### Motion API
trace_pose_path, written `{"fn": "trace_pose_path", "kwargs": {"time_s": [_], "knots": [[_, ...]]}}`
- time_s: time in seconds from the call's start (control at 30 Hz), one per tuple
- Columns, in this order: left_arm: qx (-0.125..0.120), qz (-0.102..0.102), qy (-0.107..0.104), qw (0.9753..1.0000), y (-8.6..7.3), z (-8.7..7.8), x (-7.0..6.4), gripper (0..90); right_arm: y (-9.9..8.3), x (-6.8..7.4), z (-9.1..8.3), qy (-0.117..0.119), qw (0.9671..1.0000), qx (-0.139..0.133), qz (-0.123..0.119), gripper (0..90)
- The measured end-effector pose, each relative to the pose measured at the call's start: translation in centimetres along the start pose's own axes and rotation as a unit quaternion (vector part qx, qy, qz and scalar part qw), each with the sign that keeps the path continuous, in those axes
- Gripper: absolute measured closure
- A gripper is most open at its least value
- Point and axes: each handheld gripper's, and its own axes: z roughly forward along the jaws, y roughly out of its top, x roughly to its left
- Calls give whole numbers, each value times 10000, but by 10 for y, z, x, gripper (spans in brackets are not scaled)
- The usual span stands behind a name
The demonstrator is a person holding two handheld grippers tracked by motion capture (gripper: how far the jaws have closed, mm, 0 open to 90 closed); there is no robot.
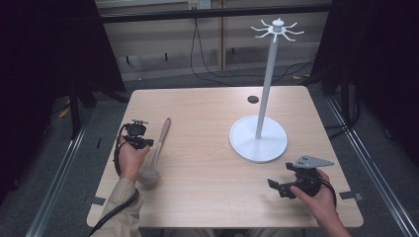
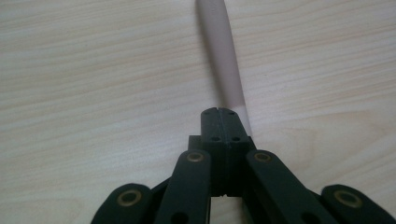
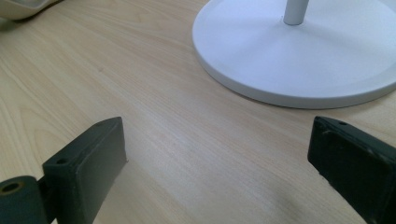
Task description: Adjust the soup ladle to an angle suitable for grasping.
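Note:
A pale beige ladle (image 1: 159, 148) lies on the wooden table (image 1: 207, 197), handle toward the far side, bowl near the person's left hand. My left gripper (image 1: 144, 142) is just left of the handle. In the left gripper view its jaws (image 2: 223, 112) are pressed together with nothing between them, and the ladle handle (image 2: 224, 56) runs on past their right side. My right gripper (image 1: 277, 187) stands open low over the table at the front right. Between its wide-apart jaws (image 3: 219, 140) is bare wood.
A white stand (image 1: 266, 94) with a round base (image 1: 258, 148) and a ring of hooks on top (image 1: 277, 29) rises right of centre; its base (image 3: 299, 60) lies just beyond the right gripper. A small black disc (image 1: 253, 99) sits at the far edge.

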Motion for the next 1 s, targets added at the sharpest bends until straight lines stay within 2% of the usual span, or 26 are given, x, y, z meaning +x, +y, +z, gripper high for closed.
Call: {"fn": "trace_pose_path", "kwargs": {"time_s": [0.1,0.13,0.37,0.47,0.57,0.63,0.87,0.93,1.0], "knots": [[-20,-50,-4,10000,3,7,-1,900,0,0,0,-2,10000,-12,-5,39],[-29,-60,74,10000,6,10,0,900,0,-1,-1,-14,10000,-29,-34,39],[48,-42,123,9999,11,19,2,900,1,0,-2,-2,10000,-76,-23,39],[206,-68,45,9998,10,26,3,900,0,0,-2,-5,10000,-65,14,39],[190,-122,2,9997,9,29,4,900,0,0,-2,22,9999,-81,55,39],[195,-46,-52,9998,9,31,5,900,1,0,-2,38,9999,-87,49,39],[242,24,-170,9996,10,36,5,900,1,0,-3,28,9999,-122,67,39],[252,84,-104,9996,11,36,2,900,1,0,-3,28,9999,-116,72,39],[241,65,-141,9996,12,36,1,900,1,1,-3,35,9999,-116,67,39]]}}
